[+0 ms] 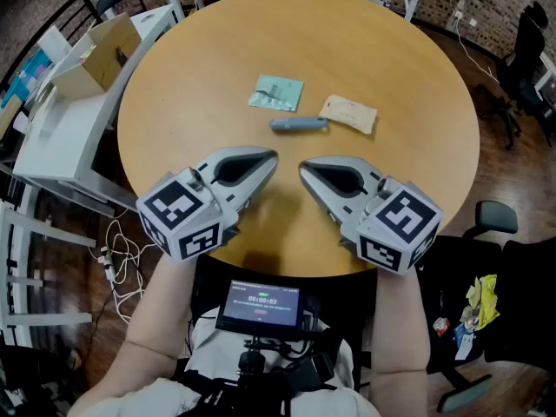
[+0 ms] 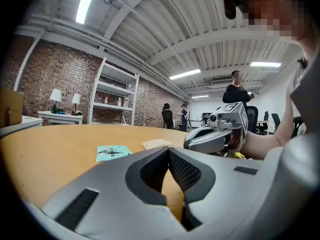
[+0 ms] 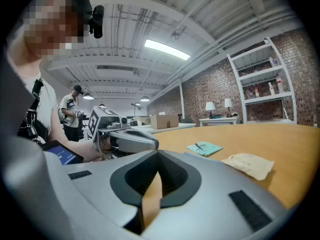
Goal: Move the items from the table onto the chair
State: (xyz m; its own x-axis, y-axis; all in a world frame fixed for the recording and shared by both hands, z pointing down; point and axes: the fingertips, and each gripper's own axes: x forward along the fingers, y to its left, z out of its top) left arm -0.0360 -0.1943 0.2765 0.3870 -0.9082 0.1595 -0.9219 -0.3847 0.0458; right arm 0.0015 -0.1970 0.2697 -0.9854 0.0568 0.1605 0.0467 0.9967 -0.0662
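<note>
Three items lie on the round wooden table: a teal packet, a grey pen and a beige packet. My left gripper rests near the table's front edge, shut and empty, its tip pointing at the pen. Beside it, my right gripper is shut with nothing between its jaws. Both tips sit a short way in front of the pen, touching none of the items.
A black office chair stands to the right of the table, with yellow clutter below it. At the left are a white desk and a cardboard box. A small screen hangs at the person's chest. People stand in the background.
</note>
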